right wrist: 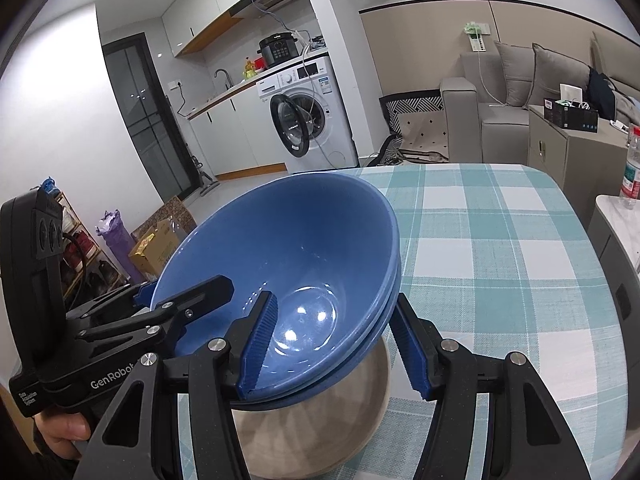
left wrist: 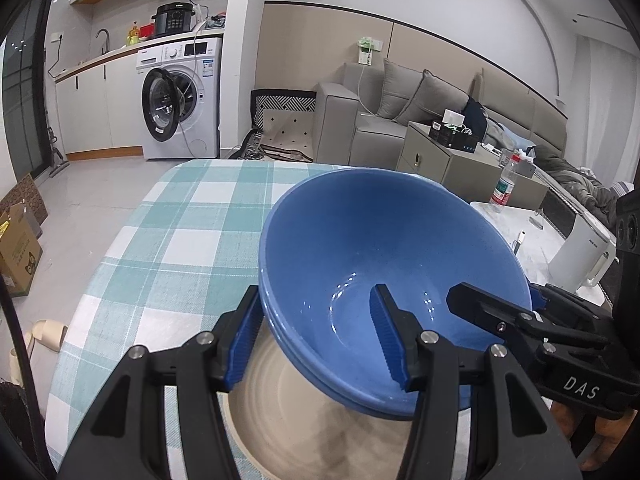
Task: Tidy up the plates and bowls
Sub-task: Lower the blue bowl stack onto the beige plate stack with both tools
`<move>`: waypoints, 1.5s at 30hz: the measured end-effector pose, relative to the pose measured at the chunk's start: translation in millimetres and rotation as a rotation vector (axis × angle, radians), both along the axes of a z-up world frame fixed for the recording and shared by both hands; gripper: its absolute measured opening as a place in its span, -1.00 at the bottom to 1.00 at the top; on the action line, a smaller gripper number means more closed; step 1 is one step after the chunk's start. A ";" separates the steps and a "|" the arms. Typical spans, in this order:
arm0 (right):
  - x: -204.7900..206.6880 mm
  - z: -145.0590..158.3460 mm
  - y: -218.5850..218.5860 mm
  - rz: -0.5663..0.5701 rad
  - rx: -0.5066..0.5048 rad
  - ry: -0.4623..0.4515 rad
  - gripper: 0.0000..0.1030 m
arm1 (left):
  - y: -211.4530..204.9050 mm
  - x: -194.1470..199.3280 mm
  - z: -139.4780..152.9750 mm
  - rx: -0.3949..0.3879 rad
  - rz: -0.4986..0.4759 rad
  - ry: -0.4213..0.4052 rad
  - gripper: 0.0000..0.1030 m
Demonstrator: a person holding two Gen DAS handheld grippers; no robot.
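**Two blue bowls, two tools, one plate underneath**

The blue bowls [left wrist: 384, 272], nested one inside the other, sit tilted over a beige plate [left wrist: 304, 432] at the near edge of the desk [left wrist: 192, 232]; the double rim shows along the lower side in both views. Whether the lower bowl rests on the plate or hangs just above it cannot be told from these pictures

The left tool [left wrist: 320, 340] straddles the rim on the left side, one blue pad [left wrist: 386, 332] inside the bowl and the other outside. The pads look spread wider than the wall is thick, so it reads as released or only loosely closed. The right tool [right wrist: 340, 344] straddles the opposite rim the same way, inner pad [right wrist: 260, 340] against the inside wall and outer pad standing a little off, so it too looks slack rather than clenched

To do this step well, my judgement is that both tools should bite both rims together, not the top bowl alone, otherwise the stack may split. The tilt should be levelled before setting down, with the foot centred on the plate. Glazed ware is slippery against ribbed pads, so close firmly and move both sides at the same pace. The rest of the checked cloth, far and to either side, leaves room to shift the stack
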State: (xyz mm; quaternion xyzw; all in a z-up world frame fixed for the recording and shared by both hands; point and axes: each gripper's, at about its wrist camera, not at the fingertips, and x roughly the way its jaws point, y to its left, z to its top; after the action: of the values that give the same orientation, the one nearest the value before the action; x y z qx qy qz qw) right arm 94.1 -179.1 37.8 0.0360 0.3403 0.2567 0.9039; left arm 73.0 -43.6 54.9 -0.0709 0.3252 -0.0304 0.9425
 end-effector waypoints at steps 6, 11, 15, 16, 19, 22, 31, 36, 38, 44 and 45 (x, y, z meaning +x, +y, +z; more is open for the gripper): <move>3.1 -5.7 5.1 0.011 -0.006 0.010 0.16 | 3.0 -2.6 -4.2 0.004 0.017 0.008 0.05; 6.3 -9.1 8.7 0.015 -0.013 0.022 0.16 | 5.4 -2.0 -8.9 0.004 0.024 0.019 0.05; 9.2 -13.5 10.4 0.017 -0.017 0.035 0.16 | 6.5 0.4 -13.9 0.000 0.026 0.033 0.05; 10.0 -14.4 11.0 0.019 -0.018 0.038 0.16 | 7.2 1.1 -15.3 -0.001 0.026 0.037 0.05; 11.4 -18.2 13.4 0.021 -0.022 0.045 0.16 | 9.2 2.6 -19.3 -0.004 0.030 0.049 0.05; 11.8 -19.6 15.7 0.027 -0.024 0.046 0.16 | 10.6 3.2 -22.7 -0.003 0.033 0.056 0.05; 11.5 -21.1 21.1 0.038 -0.034 0.049 0.16 | 15.6 2.5 -27.7 -0.004 0.040 0.074 0.05; 14.6 -21.0 19.7 0.041 -0.035 0.055 0.16 | 15.5 1.5 -29.5 -0.006 0.036 0.081 0.05; 15.1 -20.7 18.7 0.046 -0.035 0.056 0.16 | 15.4 2.3 -30.7 -0.007 0.032 0.085 0.05; 15.0 -21.2 18.7 0.049 -0.032 0.055 0.16 | 15.5 2.2 -32.3 -0.004 0.031 0.091 0.05; 15.5 -21.7 18.4 0.050 -0.030 0.055 0.16 | 15.4 1.9 -32.2 -0.006 0.031 0.091 0.05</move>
State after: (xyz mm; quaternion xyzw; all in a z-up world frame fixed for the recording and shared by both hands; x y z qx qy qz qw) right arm 109.6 -160.7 16.2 0.0211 0.3696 0.2730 0.8879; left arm 75.0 -28.2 22.7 -0.0801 0.3663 -0.0134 0.9269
